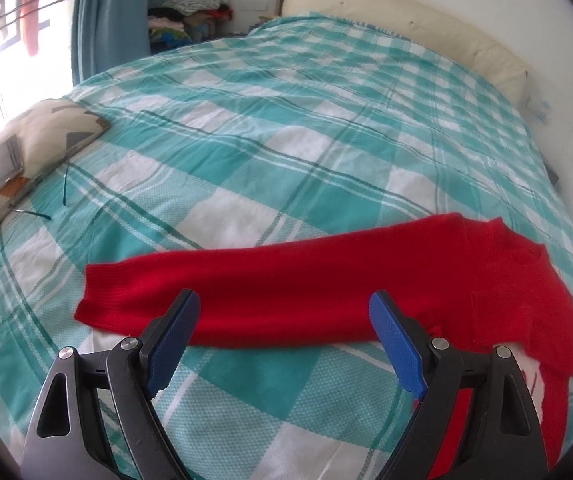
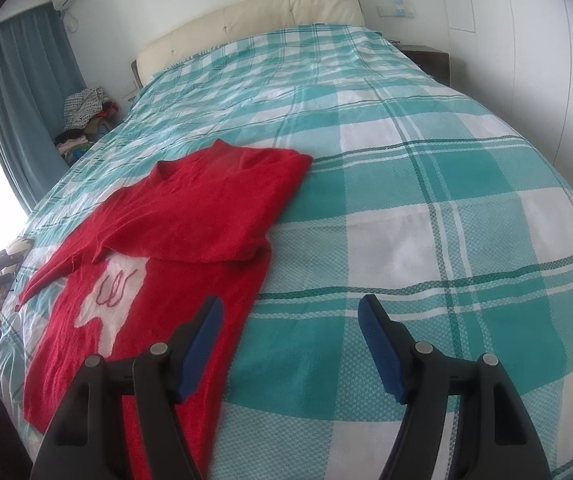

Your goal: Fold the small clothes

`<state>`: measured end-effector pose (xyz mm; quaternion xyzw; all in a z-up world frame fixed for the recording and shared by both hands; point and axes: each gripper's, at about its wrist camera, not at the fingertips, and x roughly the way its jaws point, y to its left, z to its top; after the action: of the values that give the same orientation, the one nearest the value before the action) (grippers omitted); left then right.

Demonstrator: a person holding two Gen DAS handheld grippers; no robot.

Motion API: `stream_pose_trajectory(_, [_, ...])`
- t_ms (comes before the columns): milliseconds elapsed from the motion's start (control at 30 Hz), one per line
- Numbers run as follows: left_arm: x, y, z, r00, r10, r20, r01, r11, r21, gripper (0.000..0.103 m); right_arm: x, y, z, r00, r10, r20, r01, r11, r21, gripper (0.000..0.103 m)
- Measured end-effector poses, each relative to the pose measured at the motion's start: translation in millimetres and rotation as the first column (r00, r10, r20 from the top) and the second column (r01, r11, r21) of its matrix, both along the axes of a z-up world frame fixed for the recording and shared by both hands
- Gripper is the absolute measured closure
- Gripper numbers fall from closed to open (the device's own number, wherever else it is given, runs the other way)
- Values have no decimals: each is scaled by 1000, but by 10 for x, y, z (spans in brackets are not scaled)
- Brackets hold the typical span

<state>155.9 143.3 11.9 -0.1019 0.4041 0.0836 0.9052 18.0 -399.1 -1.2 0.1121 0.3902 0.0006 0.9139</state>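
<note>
A small red sweater [image 2: 190, 220] with a white patch on its front lies flat on the teal checked bedspread [image 2: 426, 200]. Its right sleeve is folded across the chest. Its left sleeve [image 1: 246, 288] stretches out to the left, cuff at the far end. My left gripper [image 1: 284, 308] is open and empty, hovering just above that sleeve. My right gripper [image 2: 290, 316] is open and empty, above the bedspread just right of the sweater's hem edge.
A patterned pillow [image 1: 34, 148] with a phone [image 1: 4, 160] on it lies at the bed's left edge. A cream headboard [image 2: 254, 20] is at the far end. A pile of clothes [image 2: 86, 116] sits beside teal curtains [image 2: 18, 92].
</note>
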Motion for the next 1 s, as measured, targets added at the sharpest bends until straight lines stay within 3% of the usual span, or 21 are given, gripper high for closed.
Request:
stream_pose_trajectory(67, [-25,-151,-4,998,-63,2,63,997,-35,15,-2,27,17,1000,8,4,-8,1000,-17,34])
stream_pose_trajectory(133, [-46,-325,-47,986,-168,11,168,974,-152,15,2,50,37,1000,16,7,-16,1000,-26,34])
stream_pose_trajectory(267, [48,-862,-225,927,-373,-29,338,868,-363,21,7,73,64,1000,28,11,-28,999,-15,34])
stream_pose_trajectory(333, [110,-1113,-310,896,-442,-43,377,810,-449,23,8,86,77,999,34,13,-33,999,-11,34])
stream_pose_trajectory(400, [174,-1322,-387,883,-467,-55,378,774,-507,25,1,98,93,999,37,14,-37,999,-19,34])
stream_pose_trajectory(600, [476,-1625,-655,904,-417,-95,272,733,-624,31,-9,106,126,999,38,18,-37,999,-10,34])
stream_pose_trajectory(700, [597,-1568,-706,939,-338,-58,212,706,-675,32,0,128,116,999,44,13,-44,999,-15,33])
stream_pose_trajectory(800, [664,-1427,-660,966,-260,0,181,673,-717,42,13,171,102,998,58,5,-58,998,-23,34])
stream_pose_trajectory(867, [663,-1296,-561,976,-215,42,180,675,-716,45,14,197,101,998,67,6,-67,997,-32,34])
stream_pose_trajectory(900, [651,-1241,-506,978,-204,50,180,692,-699,45,12,208,104,997,71,8,-71,997,-37,34])
stream_pose_trajectory(1000, [548,-1101,-403,979,-203,30,178,773,-609,45,10,229,117,997,79,13,-79,996,-47,34])
